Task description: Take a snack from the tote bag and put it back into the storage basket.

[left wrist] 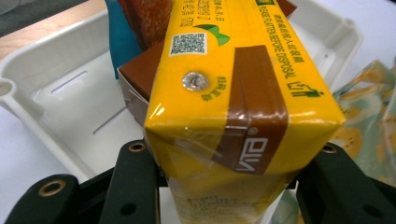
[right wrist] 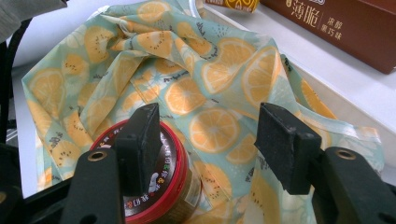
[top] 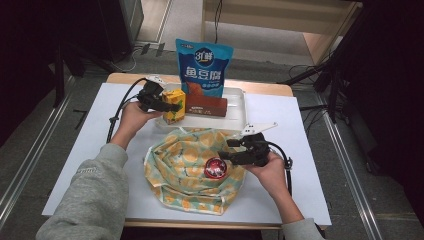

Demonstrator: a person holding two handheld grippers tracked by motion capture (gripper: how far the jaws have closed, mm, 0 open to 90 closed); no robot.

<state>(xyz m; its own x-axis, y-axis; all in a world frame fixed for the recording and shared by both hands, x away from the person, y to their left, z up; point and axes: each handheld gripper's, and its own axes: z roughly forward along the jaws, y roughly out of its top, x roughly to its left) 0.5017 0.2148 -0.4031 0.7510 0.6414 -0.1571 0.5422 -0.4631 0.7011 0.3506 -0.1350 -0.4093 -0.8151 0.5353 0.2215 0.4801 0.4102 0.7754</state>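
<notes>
A yellow drink carton stands upright at the near left corner of the white tray, with my left gripper shut on it. In the left gripper view the black jaws press both sides of the yellow drink carton. A jar with a red lid lies inside the open lemon-print cloth bag. My right gripper hovers at the jar, open. In the right gripper view its left jaw overlaps the jar's red lid and the right jaw stands well clear.
A brown box lies in the tray, and a blue snack pouch stands behind it. The tray's inner floor is bare to the carton's left. Both cables trail over the white table top.
</notes>
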